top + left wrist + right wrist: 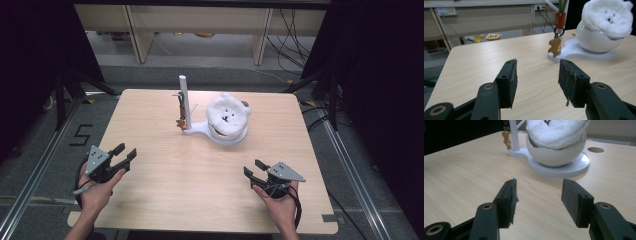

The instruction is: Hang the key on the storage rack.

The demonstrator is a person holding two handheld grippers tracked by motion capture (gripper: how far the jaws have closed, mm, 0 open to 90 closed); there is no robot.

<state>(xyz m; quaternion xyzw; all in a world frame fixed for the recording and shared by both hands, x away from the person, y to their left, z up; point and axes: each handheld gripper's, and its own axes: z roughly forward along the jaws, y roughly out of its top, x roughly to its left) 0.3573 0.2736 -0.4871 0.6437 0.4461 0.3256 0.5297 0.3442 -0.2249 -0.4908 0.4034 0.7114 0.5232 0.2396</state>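
A light wood table [165,200] is seen from above. Near its far middle a white stand [197,131] is set, w/ a tall white post [183,97] at one end and a round white bowl [229,135] at the other. A fluffy white toy w/ a small dark face [227,115] is tucked in the bowl and sits a bit tilted. On the post a small brown gingerbread-man charm [180,121] is hung, just above the stand's flat base. In the left gripper view the charm [555,47] is hung from a ring under an orange band [560,20] on the post; whether the charm touches the base can't be told from here, the view is too flat.

The left gripper [124,154] is held near the table's left front, well apart from the stand. Its jaws are spread wide, nothing is between them, and bare table is seen in the gap. Its pads [512,82] look worn and frayed at the edges.

The right gripper [254,169] is held near the right front, also well apart from the stand. Its jaws are spread wide too, w/ nothing between them. In the right gripper view the bowl [554,155] and toy [554,131] are seen straight ahead, past the tips, and the charm [506,140] is seen to the left by the post.

Both grippers are pointed in toward the stand.
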